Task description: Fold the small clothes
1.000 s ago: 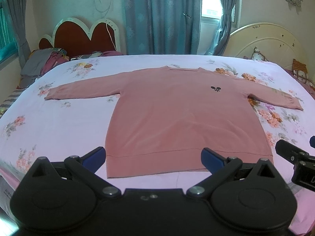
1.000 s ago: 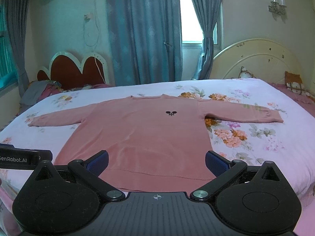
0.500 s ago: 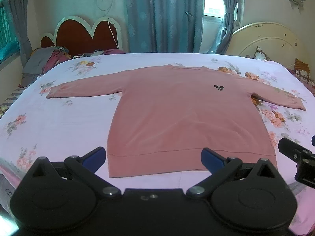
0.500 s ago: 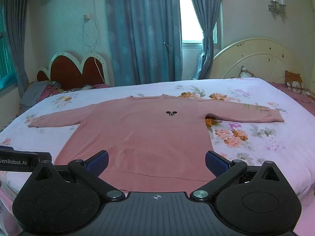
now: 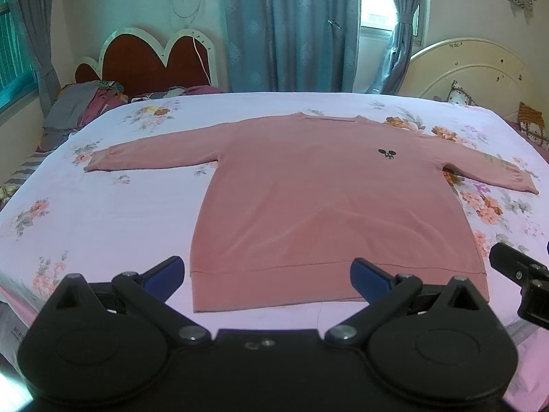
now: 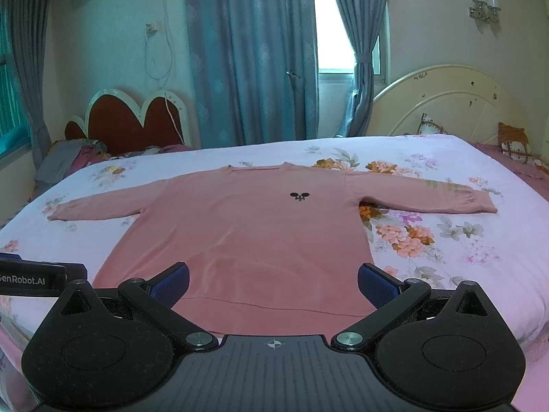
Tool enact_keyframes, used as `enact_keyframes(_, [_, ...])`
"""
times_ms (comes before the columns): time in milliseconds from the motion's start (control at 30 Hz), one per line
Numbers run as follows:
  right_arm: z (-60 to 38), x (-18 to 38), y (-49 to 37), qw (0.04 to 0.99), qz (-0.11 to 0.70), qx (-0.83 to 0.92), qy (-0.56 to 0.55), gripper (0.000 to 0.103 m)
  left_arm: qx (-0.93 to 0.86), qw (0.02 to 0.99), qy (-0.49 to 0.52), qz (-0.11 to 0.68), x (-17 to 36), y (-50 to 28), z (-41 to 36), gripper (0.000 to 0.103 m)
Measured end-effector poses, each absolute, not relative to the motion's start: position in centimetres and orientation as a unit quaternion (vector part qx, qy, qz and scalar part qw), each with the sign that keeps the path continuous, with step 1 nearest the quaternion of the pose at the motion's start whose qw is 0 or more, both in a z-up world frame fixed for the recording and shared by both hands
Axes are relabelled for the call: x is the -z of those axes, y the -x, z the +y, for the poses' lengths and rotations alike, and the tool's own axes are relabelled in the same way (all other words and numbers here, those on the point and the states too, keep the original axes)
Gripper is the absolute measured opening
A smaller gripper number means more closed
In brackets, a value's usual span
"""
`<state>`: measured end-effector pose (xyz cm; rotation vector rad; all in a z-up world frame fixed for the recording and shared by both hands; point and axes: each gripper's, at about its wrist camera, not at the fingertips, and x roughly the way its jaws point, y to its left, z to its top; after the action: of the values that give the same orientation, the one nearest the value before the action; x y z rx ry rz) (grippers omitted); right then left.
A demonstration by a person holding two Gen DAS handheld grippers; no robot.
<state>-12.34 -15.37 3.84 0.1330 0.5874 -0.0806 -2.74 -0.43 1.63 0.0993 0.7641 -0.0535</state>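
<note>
A pink sweater (image 5: 329, 206) is laid flat on a bed (image 5: 113, 213) covered by a floral sheet, sleeves spread toward 9 and 3 o'clock. Blue curtains (image 6: 254, 55) are hung at 12 o'clock. The left gripper (image 5: 267, 271) and right gripper (image 6: 273, 283) are held released above the hem, grasping nothing.

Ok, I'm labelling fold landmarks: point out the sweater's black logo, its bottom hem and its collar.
black logo (image 6: 299, 196), right wrist view, middle of the emblem.
bottom hem (image 5: 274, 286), left wrist view, ribbed band.
collar (image 6: 256, 169), right wrist view, neckline band.
</note>
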Motion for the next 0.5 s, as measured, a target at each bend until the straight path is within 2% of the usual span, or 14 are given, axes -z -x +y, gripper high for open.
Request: enact_keyframes(500, [-16.1,-3.0,11.6,0.952,0.296,0.046,-0.067,0.103,0.024,0.923,-0.052,0.381,-1.2,1.7,-0.9,0.103])
